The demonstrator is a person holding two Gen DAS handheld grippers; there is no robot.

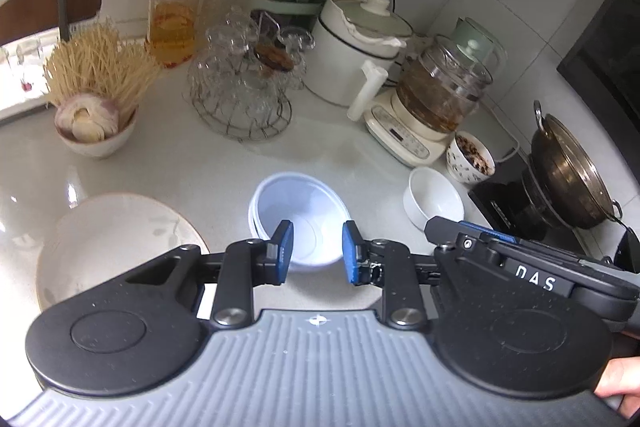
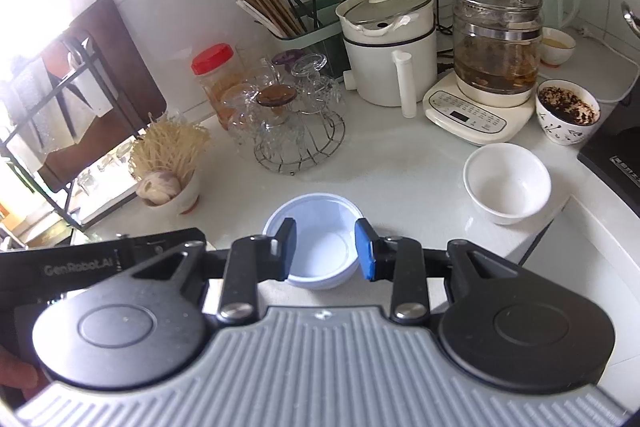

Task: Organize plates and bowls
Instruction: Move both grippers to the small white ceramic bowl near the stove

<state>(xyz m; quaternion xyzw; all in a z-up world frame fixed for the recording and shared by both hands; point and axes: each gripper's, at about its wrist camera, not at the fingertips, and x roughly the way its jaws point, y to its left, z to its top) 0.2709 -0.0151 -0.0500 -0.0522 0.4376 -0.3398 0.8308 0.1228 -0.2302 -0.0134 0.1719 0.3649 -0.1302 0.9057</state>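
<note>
A pale blue-white bowl (image 1: 298, 211) sits on the white counter, also in the right wrist view (image 2: 316, 239). A smaller white bowl (image 1: 434, 199) stands to its right, also in the right wrist view (image 2: 506, 183). A large cream plate (image 1: 116, 239) lies to the left. My left gripper (image 1: 317, 251) is open and empty, above the blue-white bowl's near side. My right gripper (image 2: 326, 249) is open and empty, hovering over the same bowl. The right gripper's body shows at the left wrist view's right edge (image 1: 520, 263).
At the back stand a bowl of noodles and garlic (image 1: 94, 123), a wire rack of glassware (image 1: 244, 91), a red-lidded jar (image 1: 174, 15), a white pot (image 1: 356, 55), a glass kettle on its base (image 1: 432, 107), a patterned bowl (image 1: 470, 157) and a dark wok (image 1: 568, 171).
</note>
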